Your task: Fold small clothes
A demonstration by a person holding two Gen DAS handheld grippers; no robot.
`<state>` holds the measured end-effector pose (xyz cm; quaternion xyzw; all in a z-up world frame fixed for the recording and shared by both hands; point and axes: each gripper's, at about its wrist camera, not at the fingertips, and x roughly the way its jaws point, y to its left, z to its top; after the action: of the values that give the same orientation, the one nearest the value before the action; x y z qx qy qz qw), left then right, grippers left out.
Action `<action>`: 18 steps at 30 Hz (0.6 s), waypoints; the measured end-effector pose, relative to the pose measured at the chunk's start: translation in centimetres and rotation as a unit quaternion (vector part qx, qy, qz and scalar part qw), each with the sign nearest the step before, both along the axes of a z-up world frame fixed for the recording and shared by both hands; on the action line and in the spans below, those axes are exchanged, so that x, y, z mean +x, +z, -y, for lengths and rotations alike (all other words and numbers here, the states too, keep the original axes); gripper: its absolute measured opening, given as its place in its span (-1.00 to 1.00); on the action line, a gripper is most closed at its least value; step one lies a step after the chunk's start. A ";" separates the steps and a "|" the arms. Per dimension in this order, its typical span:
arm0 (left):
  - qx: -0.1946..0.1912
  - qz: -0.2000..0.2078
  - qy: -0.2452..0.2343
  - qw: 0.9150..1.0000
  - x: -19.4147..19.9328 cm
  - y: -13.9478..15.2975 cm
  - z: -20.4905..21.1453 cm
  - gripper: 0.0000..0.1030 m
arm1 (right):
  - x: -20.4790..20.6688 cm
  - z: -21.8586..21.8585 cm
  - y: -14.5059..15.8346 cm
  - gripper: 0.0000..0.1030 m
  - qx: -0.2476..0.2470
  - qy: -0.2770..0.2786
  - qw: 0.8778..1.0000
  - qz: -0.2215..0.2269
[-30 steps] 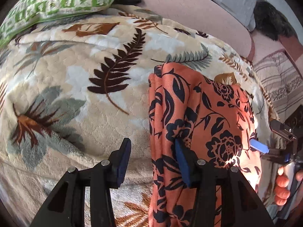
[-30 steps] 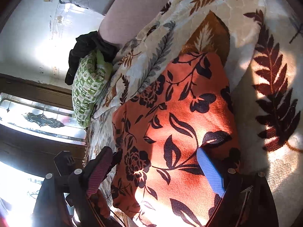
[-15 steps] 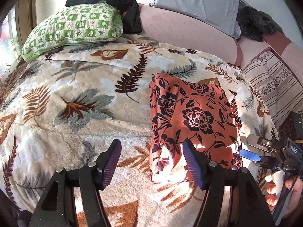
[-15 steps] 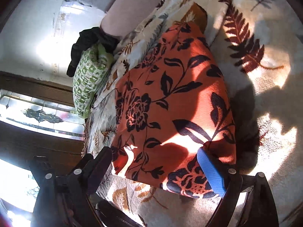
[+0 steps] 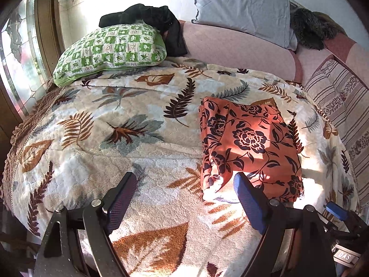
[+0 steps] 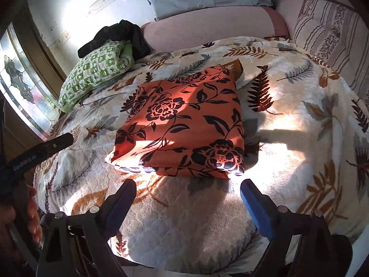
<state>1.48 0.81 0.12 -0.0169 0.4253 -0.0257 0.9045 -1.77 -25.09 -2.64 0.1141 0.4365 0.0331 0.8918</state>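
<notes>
An orange garment with a dark flower print (image 5: pixel 249 143) lies folded into a flat rectangle on the leaf-patterned blanket (image 5: pixel 129 138). It also shows in the right wrist view (image 6: pixel 184 124). My left gripper (image 5: pixel 184 198) is open and empty, held back from the garment's near left corner. My right gripper (image 6: pixel 186 198) is open and empty, just short of the garment's near edge. Neither gripper touches the cloth.
A green checked pillow (image 5: pixel 110 50) with a black cloth (image 5: pixel 150 18) on it lies at the back left. A pink bolster (image 5: pixel 235 48), a grey pillow (image 5: pixel 242 7) and a striped cushion (image 5: pixel 341 101) line the back and right. A window (image 5: pixel 18 53) is at the left.
Both grippers let go of the garment's near edge and pulled back and up from it. The folded garment stays where it lay on the blanket.
</notes>
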 end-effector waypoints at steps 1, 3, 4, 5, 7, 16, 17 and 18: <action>0.004 0.002 0.004 1.000 -0.2 0.0 0.0 0.68 | -0.2 0.1 0.2 0.81 -0.004 -0.006 1.000 0.001; 0.005 0.003 0.007 1.000 -0.4 0.0 0.0 0.68 | -0.3 0.2 0.6 0.81 -0.015 -0.019 1.000 0.006; 0.004 0.004 0.010 1.000 -0.6 0.0 -0.1 0.68 | -0.2 0.3 0.9 0.81 -0.022 -0.024 0.999 0.009; 0.002 0.005 0.013 1.000 -0.7 0.0 -0.1 0.68 | -0.3 0.4 1.2 0.81 -0.028 -0.028 0.999 0.011; 0.007 0.006 0.015 1.000 -0.8 0.1 0.0 0.68 | -0.3 0.4 1.6 0.81 -0.038 -0.034 0.999 0.010; 0.026 0.011 -0.003 1.000 -0.9 0.6 1.2 0.68 | 0.3 0.6 2.0 0.81 -0.046 -0.039 0.998 0.004; 0.030 0.009 -0.004 1.000 -0.9 0.6 1.4 0.68 | 0.3 0.6 2.0 0.81 -0.045 -0.041 0.998 0.005; 0.032 0.007 -0.006 0.999 -0.8 0.6 1.5 0.68 | 0.3 0.6 2.1 0.81 -0.044 -0.042 0.998 0.005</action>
<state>0.65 -0.72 0.67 0.0149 0.4194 -0.0172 0.9075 -1.45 -25.72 -0.56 0.0922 0.4281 -0.0228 0.8987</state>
